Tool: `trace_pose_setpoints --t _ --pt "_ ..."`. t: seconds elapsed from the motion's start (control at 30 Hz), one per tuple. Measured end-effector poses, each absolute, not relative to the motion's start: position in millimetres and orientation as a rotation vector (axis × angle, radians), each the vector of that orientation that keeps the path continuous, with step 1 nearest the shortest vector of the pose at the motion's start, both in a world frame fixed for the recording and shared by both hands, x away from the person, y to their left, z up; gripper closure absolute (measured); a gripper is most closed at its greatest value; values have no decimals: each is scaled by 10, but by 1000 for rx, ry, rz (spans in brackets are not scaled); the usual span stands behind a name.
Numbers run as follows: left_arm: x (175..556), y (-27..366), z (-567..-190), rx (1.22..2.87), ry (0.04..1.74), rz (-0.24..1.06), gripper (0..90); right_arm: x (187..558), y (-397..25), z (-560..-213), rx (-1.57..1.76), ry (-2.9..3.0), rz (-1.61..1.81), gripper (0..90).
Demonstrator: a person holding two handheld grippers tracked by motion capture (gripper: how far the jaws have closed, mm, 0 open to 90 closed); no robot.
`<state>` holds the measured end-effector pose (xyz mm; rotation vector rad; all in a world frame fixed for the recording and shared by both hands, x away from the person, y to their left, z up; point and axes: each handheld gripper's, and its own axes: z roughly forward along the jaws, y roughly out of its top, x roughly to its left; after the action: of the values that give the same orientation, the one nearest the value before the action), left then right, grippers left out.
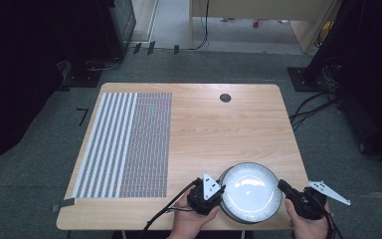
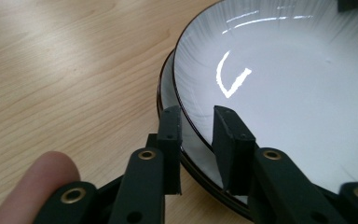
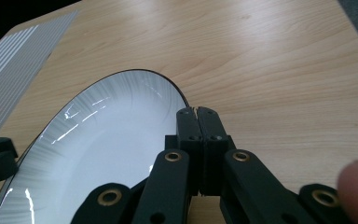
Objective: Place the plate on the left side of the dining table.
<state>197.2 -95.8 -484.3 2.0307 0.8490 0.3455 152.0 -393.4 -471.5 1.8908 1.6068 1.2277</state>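
Two white plates with dark rims are stacked near the table's front edge; the top plate (image 1: 251,191) (image 2: 298,93) (image 3: 112,135) sits slightly off the lower plate (image 2: 167,88). My left gripper (image 1: 220,191) (image 2: 198,123) is at the stack's left side. It is open, one jaw outside and one inside the top plate's rim, with a gap on each side. My right gripper (image 1: 282,185) (image 3: 196,112) is at the right rim. Its jaws are pressed together with nothing visibly between them, and the tips are level with the plate's edge.
A striped grey mat (image 1: 124,144) covers the table's left part. A black round grommet (image 1: 225,97) sits at the far middle. The bare wooden table (image 1: 219,134) stretches beyond the plates. Cables lie on the floor (image 1: 308,107) at the right.
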Motion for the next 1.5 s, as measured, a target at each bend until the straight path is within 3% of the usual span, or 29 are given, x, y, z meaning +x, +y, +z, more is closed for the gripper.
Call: trace_pose_setpoints --t 0.3,0.6,0.73,0.9,1.07,1.2,1.43,1.5 --pt "1998 -976 -4863 2039 848 292 754 1521 -4030 -4710 1892 1603 1239 896" --pt "2025 -979 -4878 2023 888 238 818 1518 -4057 -4720 1914 1612 1266 885" --pt "2035 -971 -4881 2016 896 218 819 1503 -4070 -4708 1976 1617 1277 773" --pt "2047 -969 -4894 2001 907 179 812 1522 -4024 -4784 2120 1689 1194 753" --pt "2091 -933 -4904 1969 926 97 799 1526 -4050 -4804 2207 1625 1263 827" --pt "2132 -907 -4903 1938 942 36 708 1517 -4123 -4856 2278 1527 1387 832" --pt "2160 -972 -4948 1943 955 -44 670 1518 -4102 -4903 2305 1506 1468 841" --pt "2166 -973 -4936 1941 961 -62 694 1507 -4126 -4900 2295 1496 1524 835"
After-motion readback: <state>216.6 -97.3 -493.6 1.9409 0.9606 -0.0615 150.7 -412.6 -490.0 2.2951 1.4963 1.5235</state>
